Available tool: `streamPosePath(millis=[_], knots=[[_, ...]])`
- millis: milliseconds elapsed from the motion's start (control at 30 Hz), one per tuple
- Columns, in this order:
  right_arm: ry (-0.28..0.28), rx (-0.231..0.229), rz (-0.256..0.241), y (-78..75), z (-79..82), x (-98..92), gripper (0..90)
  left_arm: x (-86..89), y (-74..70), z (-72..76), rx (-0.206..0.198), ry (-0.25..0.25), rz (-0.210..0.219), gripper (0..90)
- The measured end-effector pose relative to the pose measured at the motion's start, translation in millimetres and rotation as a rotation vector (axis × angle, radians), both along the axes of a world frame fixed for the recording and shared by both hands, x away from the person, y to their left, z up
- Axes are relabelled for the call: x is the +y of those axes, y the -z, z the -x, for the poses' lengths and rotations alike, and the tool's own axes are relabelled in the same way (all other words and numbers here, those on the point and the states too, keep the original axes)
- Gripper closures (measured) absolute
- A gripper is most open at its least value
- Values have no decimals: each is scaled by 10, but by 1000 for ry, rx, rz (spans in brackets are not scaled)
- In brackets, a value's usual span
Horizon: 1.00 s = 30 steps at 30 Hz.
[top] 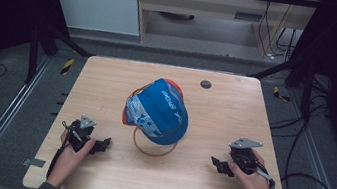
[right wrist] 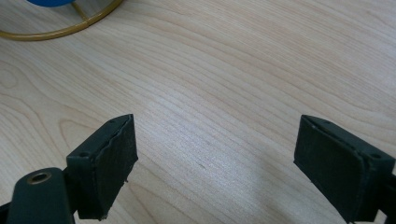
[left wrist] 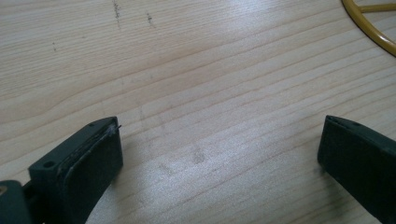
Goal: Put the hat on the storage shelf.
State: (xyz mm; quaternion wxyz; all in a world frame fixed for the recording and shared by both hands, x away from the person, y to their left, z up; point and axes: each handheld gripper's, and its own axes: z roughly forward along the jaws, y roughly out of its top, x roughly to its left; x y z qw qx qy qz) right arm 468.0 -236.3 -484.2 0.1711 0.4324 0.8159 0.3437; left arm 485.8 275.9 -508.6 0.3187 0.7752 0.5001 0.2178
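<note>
Cap (top: 159, 109) sits mid-desk on a gold ring stand (top: 152, 147), between my grippers. Left gripper (top: 102, 144) and right gripper (top: 216, 164) rest empty, jaws apart. I'd approach from both sides, gripping fabric, not wire.

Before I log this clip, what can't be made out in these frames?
- High view: the blue cap covers the upper part of its gold wire stand.
- High view: the cap's white lettering is too small to read.
- Left gripper view: the stand's ring is cut off by the frame's corner.
- Right gripper view: the top edge cuts off the cap.
</note>
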Motion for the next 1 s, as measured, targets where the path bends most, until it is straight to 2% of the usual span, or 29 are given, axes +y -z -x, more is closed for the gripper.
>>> streamPosePath(millis=[333, 600, 700, 767, 1000], knots=[[21, 2, -12, 73, -2, 20, 126, 0, 0, 0, 0, 0, 0, 0], [47, 24, -18, 211, 11, 76, 103, 0, 0, 0, 0, 0, 0, 0], [62, 10, -21, 226, 17, 93, 92, 0, 0, 0, 0, 0, 0, 0], [74, -47, 3, 280, 36, 139, 67, -1, 0, -1, 0, 0, 0, 0], [121, -44, 0, 281, 61, 178, 63, -6, 1, -2, -1, -1, 0, 0]])
